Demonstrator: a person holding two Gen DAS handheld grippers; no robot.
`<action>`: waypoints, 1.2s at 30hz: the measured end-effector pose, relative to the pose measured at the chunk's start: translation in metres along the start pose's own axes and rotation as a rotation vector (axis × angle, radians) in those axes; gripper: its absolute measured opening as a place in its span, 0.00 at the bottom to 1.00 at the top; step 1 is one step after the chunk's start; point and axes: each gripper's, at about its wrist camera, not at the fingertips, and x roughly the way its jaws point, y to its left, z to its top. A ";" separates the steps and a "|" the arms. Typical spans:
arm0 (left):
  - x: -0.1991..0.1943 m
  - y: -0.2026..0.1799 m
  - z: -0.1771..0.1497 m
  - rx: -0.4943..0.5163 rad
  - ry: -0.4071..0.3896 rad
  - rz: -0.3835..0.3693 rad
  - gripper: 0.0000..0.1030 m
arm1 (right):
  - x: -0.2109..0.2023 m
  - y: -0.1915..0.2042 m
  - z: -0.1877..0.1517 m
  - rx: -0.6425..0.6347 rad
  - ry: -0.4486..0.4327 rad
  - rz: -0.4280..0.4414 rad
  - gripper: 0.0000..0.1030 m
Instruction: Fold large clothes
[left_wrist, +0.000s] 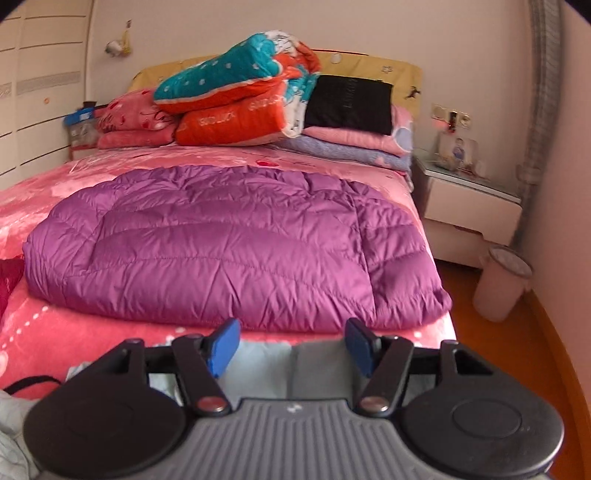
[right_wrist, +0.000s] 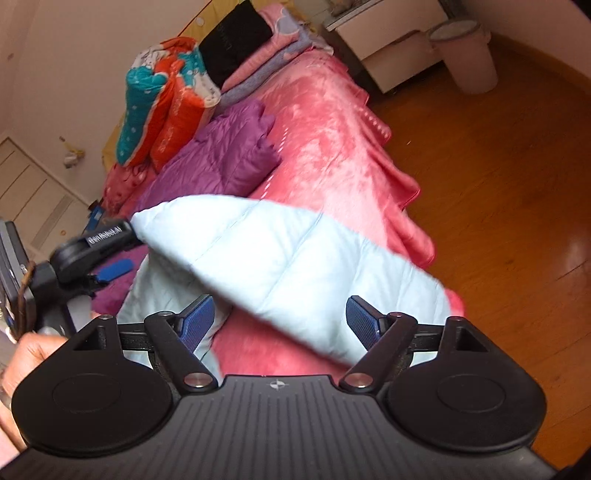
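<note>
Holding both grippers agape and empty, left gripper (left_wrist: 291, 345) and right gripper (right_wrist: 282, 325), we face a bed. A puffy quilted purple jacket (left_wrist: 229, 240) lies flat on a plush pink blanket (left_wrist: 110, 339); a pale-blue padded garment (right_wrist: 295, 266) billows nearer.

Pale walls, a white nightstand (left_wrist: 469, 201) beside the bed (left_wrist: 55, 332), orange wooden floor (right_wrist: 498, 192), pink bin (left_wrist: 498, 284)

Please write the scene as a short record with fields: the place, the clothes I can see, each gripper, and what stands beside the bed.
place: bed with pink fleece blanket
garment 1: purple quilted down jacket, spread flat on the blanket
garment 2: pale blue quilted jacket, lying at the near edge of the bed
left gripper: open, nothing between its fingers
right gripper: open, over the pale blue jacket, not gripping it
head of bed: folded orange and teal quilt
beside bed: white nightstand, pale pink bin
</note>
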 end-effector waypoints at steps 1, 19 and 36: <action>0.001 0.000 0.000 0.000 0.003 0.001 0.61 | 0.003 -0.001 -0.001 0.008 -0.004 -0.016 0.96; -0.062 0.048 -0.078 0.083 0.068 0.106 0.62 | 0.032 0.037 -0.018 0.018 0.085 0.199 0.92; -0.059 0.057 -0.109 -0.007 0.053 0.076 0.66 | 0.063 0.035 0.050 -0.111 -0.372 -0.036 0.98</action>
